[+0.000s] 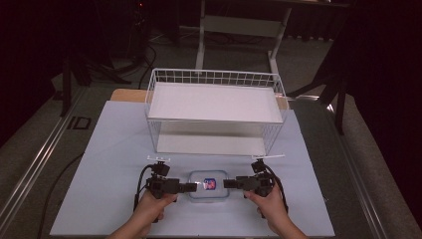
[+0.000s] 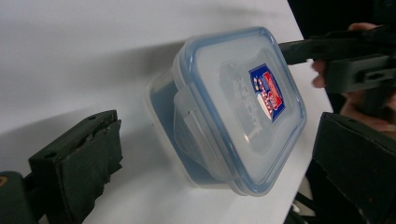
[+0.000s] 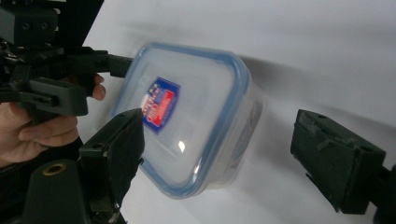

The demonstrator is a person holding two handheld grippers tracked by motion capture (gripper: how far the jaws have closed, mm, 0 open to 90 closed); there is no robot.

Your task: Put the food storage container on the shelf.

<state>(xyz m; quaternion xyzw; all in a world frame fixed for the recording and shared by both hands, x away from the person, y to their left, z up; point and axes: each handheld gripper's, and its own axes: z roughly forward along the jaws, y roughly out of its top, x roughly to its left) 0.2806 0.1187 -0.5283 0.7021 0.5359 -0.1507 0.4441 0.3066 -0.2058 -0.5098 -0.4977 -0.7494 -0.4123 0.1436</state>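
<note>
A clear plastic food container (image 1: 209, 185) with a blue-rimmed snap lid and a red-and-blue label lies flat on the white table (image 1: 114, 149), near its front edge. My left gripper (image 1: 193, 187) points at the container's left end, and my right gripper (image 1: 226, 183) at its right end. In the left gripper view the container (image 2: 233, 112) lies ahead of the left gripper (image 2: 217, 140), whose jaws stand wide apart and clear of it. In the right gripper view the right gripper (image 3: 219, 133) is also open, with the container (image 3: 187, 116) between its jaws and untouched.
A white wire basket (image 1: 215, 112) with a white board across its top stands on the back half of the table. The table's front edge runs just below the person's hands. A dark floor with cables and stand legs surrounds the table.
</note>
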